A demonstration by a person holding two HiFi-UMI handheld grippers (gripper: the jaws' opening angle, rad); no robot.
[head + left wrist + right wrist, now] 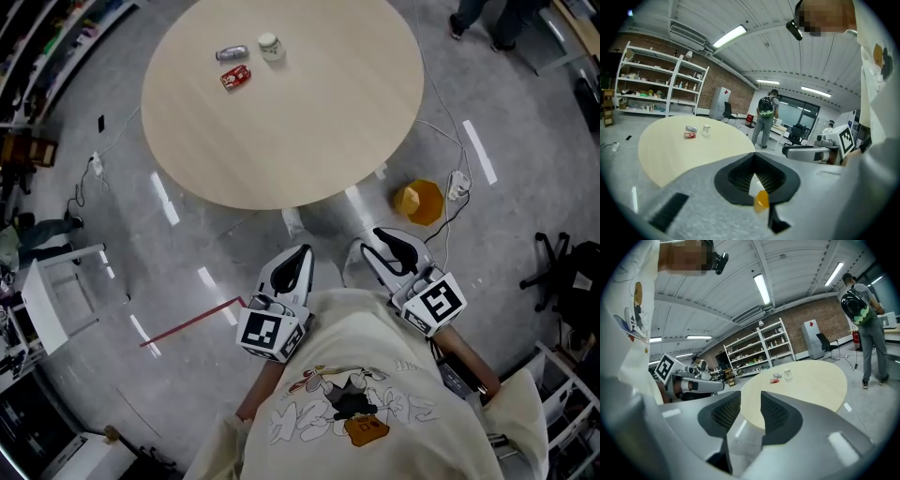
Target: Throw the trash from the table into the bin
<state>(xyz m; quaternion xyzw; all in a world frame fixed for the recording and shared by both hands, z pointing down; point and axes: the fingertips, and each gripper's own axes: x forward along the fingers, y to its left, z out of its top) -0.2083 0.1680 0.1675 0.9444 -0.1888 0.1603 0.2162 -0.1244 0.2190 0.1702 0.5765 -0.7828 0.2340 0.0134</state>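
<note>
Closest, the left hand-held gripper (300, 253) is closed on nothing; the right hand-held gripper (380, 236) is narrowly parted, empty. Across the bench (309, 141), a silver can (232, 53), red crushed can (235, 77) and white cup (271, 46) are judged light, dentable, best pinched mid-body.

I am standing in what is looking like a lab or workshop. White shelving (761, 350) crowded with bottles and boxes is lining a brick wall (825, 319). Strip lights (761, 289) are glowing under a ribbed ceiling. Cables (450, 136) are trailing over the grey concrete floor (103, 234) around my round desk (309, 122), and an office chair (565, 272) is standing nearby.
</note>
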